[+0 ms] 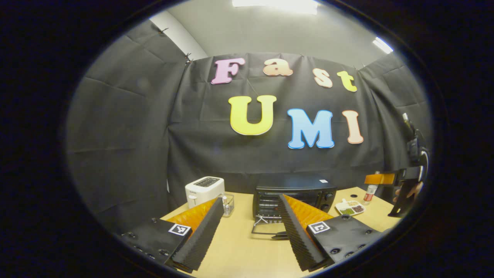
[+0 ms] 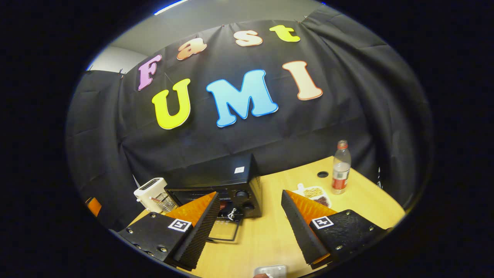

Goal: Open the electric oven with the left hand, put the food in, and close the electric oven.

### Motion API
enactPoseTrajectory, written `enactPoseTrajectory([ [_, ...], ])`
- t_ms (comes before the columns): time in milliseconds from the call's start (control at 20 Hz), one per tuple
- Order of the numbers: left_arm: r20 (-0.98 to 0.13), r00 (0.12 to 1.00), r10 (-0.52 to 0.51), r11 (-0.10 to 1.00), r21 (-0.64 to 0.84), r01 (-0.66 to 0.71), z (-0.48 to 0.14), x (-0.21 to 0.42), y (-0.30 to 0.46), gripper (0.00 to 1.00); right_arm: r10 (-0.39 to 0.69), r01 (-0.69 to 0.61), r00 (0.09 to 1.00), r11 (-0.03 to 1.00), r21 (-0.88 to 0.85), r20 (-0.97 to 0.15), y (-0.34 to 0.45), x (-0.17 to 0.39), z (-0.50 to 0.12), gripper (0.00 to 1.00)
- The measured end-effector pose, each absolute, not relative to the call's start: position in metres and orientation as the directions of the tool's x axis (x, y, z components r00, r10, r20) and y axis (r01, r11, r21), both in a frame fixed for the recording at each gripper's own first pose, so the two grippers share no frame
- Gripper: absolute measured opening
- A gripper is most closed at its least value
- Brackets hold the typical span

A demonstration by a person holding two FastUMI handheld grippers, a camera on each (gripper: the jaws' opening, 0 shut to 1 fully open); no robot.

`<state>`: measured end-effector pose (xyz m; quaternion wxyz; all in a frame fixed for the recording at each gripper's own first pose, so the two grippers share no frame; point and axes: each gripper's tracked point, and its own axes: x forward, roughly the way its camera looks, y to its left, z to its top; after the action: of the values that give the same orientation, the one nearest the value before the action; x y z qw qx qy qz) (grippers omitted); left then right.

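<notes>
The black electric oven [image 1: 305,192] stands at the back of the wooden table, its glass door [image 1: 266,228] folded down flat toward me and a wire rack showing inside. My left gripper [image 1: 251,199] hovers open and holds nothing, in front of the oven. A white plate of food [image 1: 350,207] lies right of the oven. The right gripper [image 1: 382,178], held by a hand, floats at the far right. In the right gripper view, the right gripper [image 2: 250,194] is open with nothing in it, between the oven [image 2: 231,181] with its lowered door [image 2: 224,231] and the plate [image 2: 314,193].
A white toaster [image 1: 204,188] and a small glass holder [image 1: 228,204] stand left of the oven. A plastic bottle [image 2: 341,166] stands behind the plate near a hole in the table [image 2: 322,174]. A small clear object [image 2: 270,270] sits at the near edge.
</notes>
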<state>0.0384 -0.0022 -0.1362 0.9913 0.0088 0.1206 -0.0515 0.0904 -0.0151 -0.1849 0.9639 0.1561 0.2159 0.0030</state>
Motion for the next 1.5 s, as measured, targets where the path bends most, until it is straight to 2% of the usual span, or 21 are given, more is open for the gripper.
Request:
enactPoseTrajectory([
  [350, -0.359, 0.926, -0.121, 0.992, -0.023, 0.121, -0.211, 0.028, -0.077, 0.99, -0.009, 0.05, 0.959, 0.989, 0.14, -0.284, -0.103, 0.046, -0.135, 0.97],
  [400, -0.388, 0.913, -0.125, 0.992, -0.033, 0.121, -0.224, 0.028, -0.086, 0.99, -0.029, 0.061, 0.96, 0.993, 0.106, -0.279, -0.114, 0.041, -0.133, 0.94],
  [450, -0.414, 0.9, -0.136, 0.991, -0.043, 0.13, -0.236, 0.028, -0.094, 0.99, -0.037, 0.064, 0.961, 0.994, 0.09, -0.275, -0.119, 0.036, -0.13, 0.97],
  [500, -0.437, 0.888, -0.146, 0.989, -0.046, 0.14, -0.25, 0.031, -0.102, 0.95, -0.035, 0.059, 0.963, 0.995, 0.085, -0.268, -0.118, 0.031, -0.125, 0.97],
  [600, -0.489, 0.857, -0.162, 0.985, -0.035, 0.167, -0.284, 0.04, -0.115, 0.95, -0.061, 0.079, 0.967, 0.995, 0.062, -0.249, -0.126, 0.028, -0.119, 0.97],
  [700, -0.567, 0.802, -0.188, 0.979, -0.042, 0.2, -0.326, 0.047, -0.128, 0.95, -0.088, 0.103, 0.962, 0.994, 0.042, -0.257, -0.13, 0.024, -0.118, 0.97],
  [750, -0.602, 0.774, -0.197, 0.977, -0.051, 0.208, -0.343, 0.048, -0.131, 0.91, -0.094, 0.107, 0.961, 0.994, 0.037, -0.261, -0.13, 0.023, -0.117, 0.98],
  [800, -0.632, 0.749, -0.196, 0.977, -0.059, 0.207, -0.36, 0.053, -0.134, 0.99, -0.108, 0.118, 0.959, 0.993, 0.026, -0.262, -0.133, 0.024, -0.117, 0.97],
  [850, -0.664, 0.724, -0.187, 0.978, -0.059, 0.199, -0.374, 0.056, -0.133, 0.95, -0.128, 0.136, 0.955, 0.991, 0.011, -0.267, -0.137, 0.025, -0.117, 0.97],
  [950, -0.699, 0.69, -0.187, 0.977, -0.058, 0.205, -0.393, 0.063, -0.135, 0.92, -0.162, 0.17, 0.948, 0.986, 0.003, -0.275, -0.142, 0.024, -0.116, 0.98],
  [1000, -0.716, 0.672, -0.187, 0.975, -0.053, 0.215, -0.402, 0.067, -0.135, 0.95, -0.179, 0.186, 0.946, 0.983, -0.001, -0.272, -0.144, 0.025, -0.113, 0.97],
  [1200, -0.786, 0.593, -0.175, 0.971, -0.04, 0.234, -0.439, 0.076, -0.139, 0.95, -0.233, 0.227, 0.93, 0.972, -0.056, -0.283, -0.152, 0.019, -0.116, 0.98],
  [1350, -0.805, 0.568, -0.169, 0.97, -0.032, 0.242, -0.455, 0.083, -0.141, 0.95, -0.267, 0.254, 0.916, 0.964, -0.081, -0.299, -0.158, 0.015, -0.117, 0.98],
  [1400, -0.81, 0.562, -0.168, 0.968, -0.027, 0.249, -0.459, 0.085, -0.143, 0.92, -0.277, 0.265, 0.912, 0.961, -0.082, -0.304, -0.16, 0.014, -0.118, 0.98],
  [1450, -0.815, 0.556, -0.165, 0.966, -0.02, 0.256, -0.463, 0.086, -0.143, 0.99, -0.286, 0.274, 0.908, 0.958, -0.081, -0.305, -0.162, 0.013, -0.117, 0.98],
  [1500, -0.817, 0.554, -0.161, 0.965, -0.013, 0.262, -0.466, 0.089, -0.144, 0.99, -0.293, 0.282, 0.906, 0.956, -0.081, -0.305, -0.163, 0.011, -0.117, 0.97],
])
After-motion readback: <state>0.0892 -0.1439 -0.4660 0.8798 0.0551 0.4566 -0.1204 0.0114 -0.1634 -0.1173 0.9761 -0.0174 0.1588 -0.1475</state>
